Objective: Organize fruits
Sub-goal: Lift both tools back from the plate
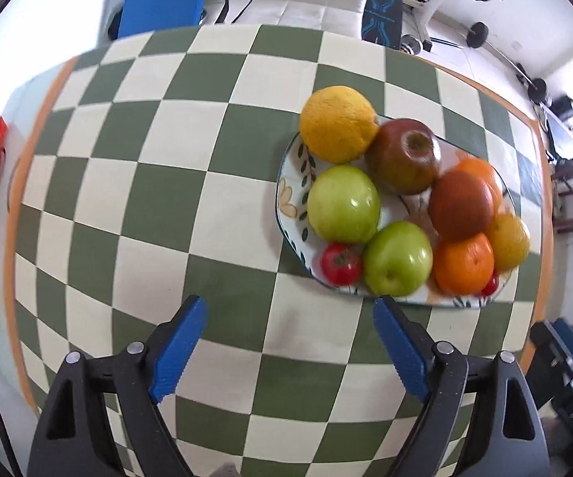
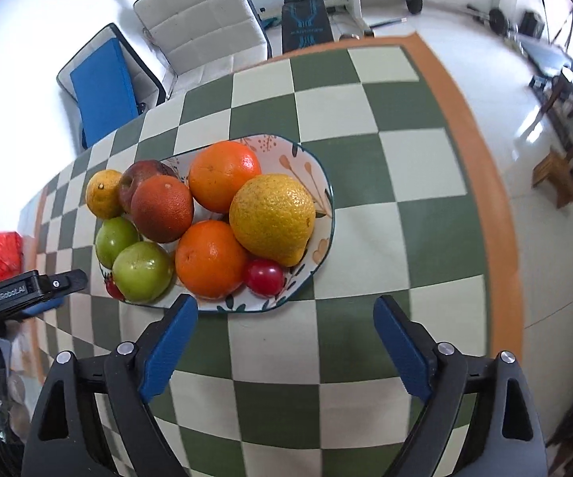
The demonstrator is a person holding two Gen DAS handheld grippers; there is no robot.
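Checkered tablecloth (image 1: 175,206) | both hand-held grippers spread, empty | wooden stool (image 2: 558,177) only in right view

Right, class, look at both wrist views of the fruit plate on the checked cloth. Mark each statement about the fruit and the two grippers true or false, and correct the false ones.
1. All the fruit lies on the patterned plate. True.
2. The left gripper is shut on a green apple. False: its jaws stand open and empty, over the checked tablecloth.
3. Two green apples lie side by side. True.
4. The right gripper holds the large yellow citrus. False: it is open and holds nothing; the citrus rests on the plate.
5. The red apple stands alone on the cloth. False: it lies on the plate among the other fruit.
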